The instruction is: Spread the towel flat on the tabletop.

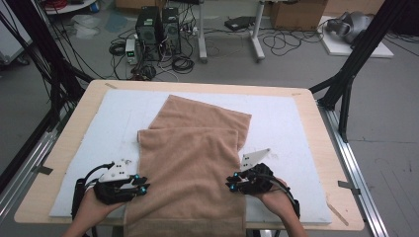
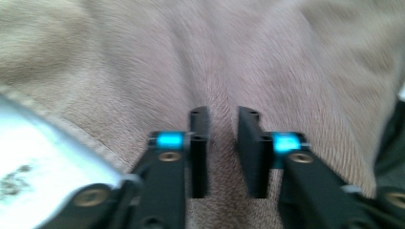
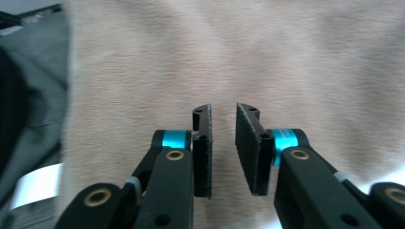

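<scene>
A tan towel (image 1: 192,163) lies lengthwise down the middle of the white mat (image 1: 281,123), folded partway, its near end hanging over the table's front edge. My left gripper (image 1: 144,186) sits at the towel's left edge near the front, jaws pointing right onto the cloth. In the left gripper view the jaws (image 2: 223,114) stand a little apart over the towel (image 2: 239,57), with its hem (image 2: 71,131) at the left. My right gripper (image 1: 230,181) meets the towel's right edge, pointing left. Its jaws (image 3: 223,110) are slightly apart above the towel (image 3: 248,52), nothing pinched.
The mat covers a wooden table (image 1: 316,123). Black frame posts (image 1: 346,84) stand at the back right and back left. Computer towers (image 1: 158,32), cables and a cardboard box (image 1: 296,15) are on the floor beyond the table.
</scene>
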`<state>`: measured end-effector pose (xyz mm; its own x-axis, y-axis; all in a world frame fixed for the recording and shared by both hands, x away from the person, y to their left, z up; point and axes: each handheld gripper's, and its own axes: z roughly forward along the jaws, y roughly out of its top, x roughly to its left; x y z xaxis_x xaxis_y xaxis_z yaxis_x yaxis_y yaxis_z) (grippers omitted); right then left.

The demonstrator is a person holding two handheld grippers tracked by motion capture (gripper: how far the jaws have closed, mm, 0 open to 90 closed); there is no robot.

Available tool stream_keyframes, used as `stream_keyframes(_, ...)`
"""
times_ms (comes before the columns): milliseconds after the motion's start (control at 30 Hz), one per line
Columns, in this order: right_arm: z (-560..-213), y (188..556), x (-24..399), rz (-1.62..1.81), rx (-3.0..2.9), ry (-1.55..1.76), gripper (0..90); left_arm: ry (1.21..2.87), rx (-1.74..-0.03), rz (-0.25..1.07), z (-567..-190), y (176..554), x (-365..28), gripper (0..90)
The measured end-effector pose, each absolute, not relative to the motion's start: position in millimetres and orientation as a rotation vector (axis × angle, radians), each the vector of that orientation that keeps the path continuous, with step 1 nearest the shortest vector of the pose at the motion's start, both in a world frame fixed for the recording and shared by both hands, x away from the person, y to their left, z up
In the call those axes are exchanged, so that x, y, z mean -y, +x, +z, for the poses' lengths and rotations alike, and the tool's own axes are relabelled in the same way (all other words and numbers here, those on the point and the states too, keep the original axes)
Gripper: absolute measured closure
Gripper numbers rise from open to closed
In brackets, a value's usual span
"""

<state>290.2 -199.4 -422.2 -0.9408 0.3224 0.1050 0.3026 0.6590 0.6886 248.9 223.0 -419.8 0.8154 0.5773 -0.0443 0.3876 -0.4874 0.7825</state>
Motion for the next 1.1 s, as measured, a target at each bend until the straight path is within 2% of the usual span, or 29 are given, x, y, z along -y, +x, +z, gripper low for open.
stream_keyframes(100, -425, 301, 200, 1.150, -2.829, 0.574, 69.8, 2.145, -0.750, 0.264, -424, 264, -221, 62.5)
stream_keyframes(200, -432, 308, 198, 1.117, -2.845, 0.615, 70.2, 2.194, -0.773, 0.249, -434, 274, -216, 61.0)
stream_keyframes(233, -436, 310, 196, 1.100, -2.855, 0.613, 72.3, 2.216, -0.772, 0.239, -438, 275, -214, 63.0)
stream_keyframes(333, -438, 308, 196, 1.145, -2.840, 0.626, 84.1, 2.207, -0.759, 0.259, -440, 274, -213, 76.5)
stream_keyframes(400, -439, 307, 197, 1.151, -2.842, 0.610, 87.0, 2.208, -0.750, 0.255, -439, 271, -213, 83.4)
stream_keyframes(700, -424, 276, 198, 1.267, -2.941, 0.436, 87.2, 2.162, -0.680, 0.228, -423, 237, -230, 85.5)
stream_keyframes(767, -413, 268, 201, 1.333, -2.932, 0.387, 84.2, 2.134, -0.671, 0.242, -416, 230, -235, 80.6)
stream_keyframes(833, -402, 268, 204, 1.360, -2.887, 0.393, 78.8, 2.130, -0.696, 0.261, -411, 233, -237, 66.9)
stream_keyframes(867, -399, 270, 205, 1.342, -2.869, 0.407, 74.6, 2.126, -0.704, 0.268, -410, 237, -237, 65.2)
stream_keyframes(967, -395, 286, 204, 1.291, -2.816, 0.461, 71.2, 2.119, -0.736, 0.290, -412, 255, -233, 62.0)
stream_keyframes(1100, -408, 313, 199, 1.190, -2.785, 0.568, 69.4, 2.132, -0.784, 0.305, -423, 276, -224, 59.7)
